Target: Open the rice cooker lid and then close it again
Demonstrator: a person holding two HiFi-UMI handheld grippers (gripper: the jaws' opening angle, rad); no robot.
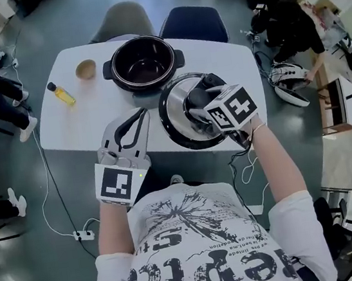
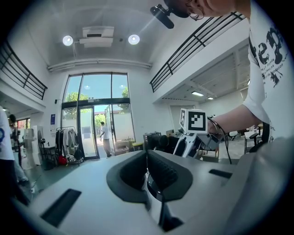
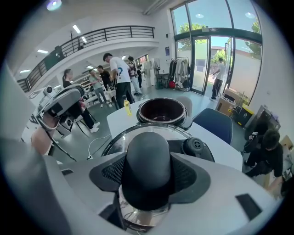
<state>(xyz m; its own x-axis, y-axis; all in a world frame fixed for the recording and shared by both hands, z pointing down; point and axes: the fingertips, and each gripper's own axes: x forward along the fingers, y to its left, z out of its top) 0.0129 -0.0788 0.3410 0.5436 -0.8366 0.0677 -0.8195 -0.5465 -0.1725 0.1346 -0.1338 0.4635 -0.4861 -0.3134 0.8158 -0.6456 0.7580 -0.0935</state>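
The black rice cooker pot [image 1: 144,63] stands uncovered at the far middle of the white table [image 1: 64,129]; it also shows in the right gripper view [image 3: 161,110]. Its glass lid [image 1: 176,120] with a steel rim is off the pot, in front of it and to the right. My right gripper [image 1: 198,101] points down and is shut on the lid's black knob [image 3: 148,160]. I cannot tell whether the lid touches the table. My left gripper [image 1: 129,133] hovers level at the table's front edge, left of the lid, its jaws shut [image 2: 148,172] on nothing.
A small bottle of yellow liquid [image 1: 62,94] and a little wooden bowl [image 1: 86,69] sit on the table's left side. Two chairs [image 1: 192,24] stand behind the table. A cable and power strip [image 1: 82,234] lie on the floor. People stand around the room.
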